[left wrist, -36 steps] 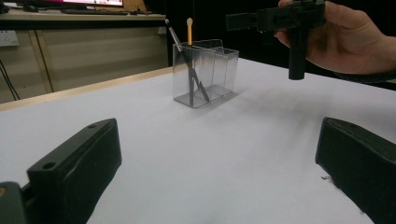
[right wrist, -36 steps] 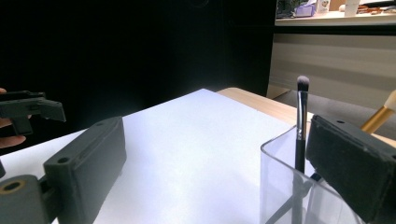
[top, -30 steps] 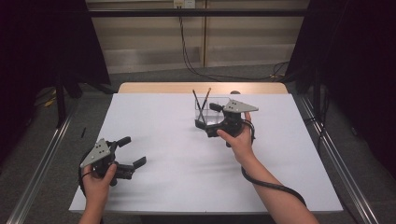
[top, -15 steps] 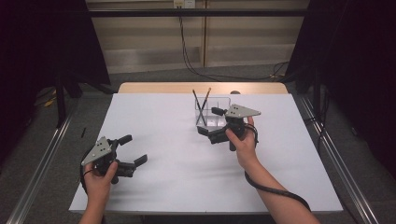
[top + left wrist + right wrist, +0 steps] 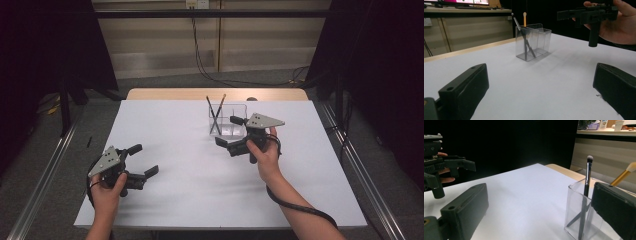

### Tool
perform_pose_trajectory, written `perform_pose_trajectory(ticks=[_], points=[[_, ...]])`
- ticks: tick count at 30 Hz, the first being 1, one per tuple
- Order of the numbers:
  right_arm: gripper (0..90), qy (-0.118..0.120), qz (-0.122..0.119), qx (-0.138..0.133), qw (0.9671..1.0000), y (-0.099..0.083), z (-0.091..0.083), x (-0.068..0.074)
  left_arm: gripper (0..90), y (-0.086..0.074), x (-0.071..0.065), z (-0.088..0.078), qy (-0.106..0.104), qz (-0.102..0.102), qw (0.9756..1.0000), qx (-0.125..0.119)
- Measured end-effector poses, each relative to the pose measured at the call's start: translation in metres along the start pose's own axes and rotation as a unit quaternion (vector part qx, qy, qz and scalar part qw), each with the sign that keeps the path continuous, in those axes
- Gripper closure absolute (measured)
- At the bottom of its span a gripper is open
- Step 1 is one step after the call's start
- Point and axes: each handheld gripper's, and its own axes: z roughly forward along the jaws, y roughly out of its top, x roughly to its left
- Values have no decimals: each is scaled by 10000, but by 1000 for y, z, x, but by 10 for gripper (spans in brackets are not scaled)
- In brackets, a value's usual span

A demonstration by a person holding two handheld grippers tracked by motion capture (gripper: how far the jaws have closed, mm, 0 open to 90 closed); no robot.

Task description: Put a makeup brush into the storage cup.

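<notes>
The right gripper (image 5: 229, 131) now hangs just on the near side of the clear organizer (image 5: 227, 120), lower and closer to the person than a second ago, when it was level with the organizer's rim. Over that second it has drawn back toward the near edge of the worktop (image 5: 190, 200). Its fingers (image 5: 464, 210) stand wide apart and hold nothing; in the right gripper view one finger rises in front of the organizer's wall without any clear sign of touching it.

The organizer stands upright near the far edge of the worktop, a little right of the middle. Two brushes lean crossed in one of its compartments: a black-handled brush (image 5: 520, 31) with a dark tip and an orange-handled brush (image 5: 524, 18) with a pale tip. Both are in the same place as in the earlier pictures, so the pull-back has carried nothing out.

Judged from that, the right gripper has either just let a brush go into the organizer or is backing off before a fresh approach; the brushes look settled, which favours the first.

The left gripper (image 5: 146, 160) has hardly shifted. It sits low over the near left part of the worktop, well apart from the organizer, its fingers (image 5: 465, 86) spread wide and empty, pointed toward the organizer from a distance. The rest of the white surface is bare.
</notes>
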Motion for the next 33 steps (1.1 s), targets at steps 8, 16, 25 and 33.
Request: perform_pose_trajectory(ticks=[8, 16, 25, 33], points=[[9, -3, -2, 12, 10000, -4, -11, -1, 2, 0, -1, 0, -3, 22, 10000, 29], [9, -47, -27, 80, 10000, -11, -25, -4, 2, 0, -1, 1, -3, 3, 10000, 43], [9, -83, -23, 95, 9999, -15, -39, -5, 2, 0, -2, 3, -16, 24, 10000, 40], [9, -114, -5, 48, 9999, -16, -50, -5, 1, 1, -2, 2, -1, -7, 10000, 10]])
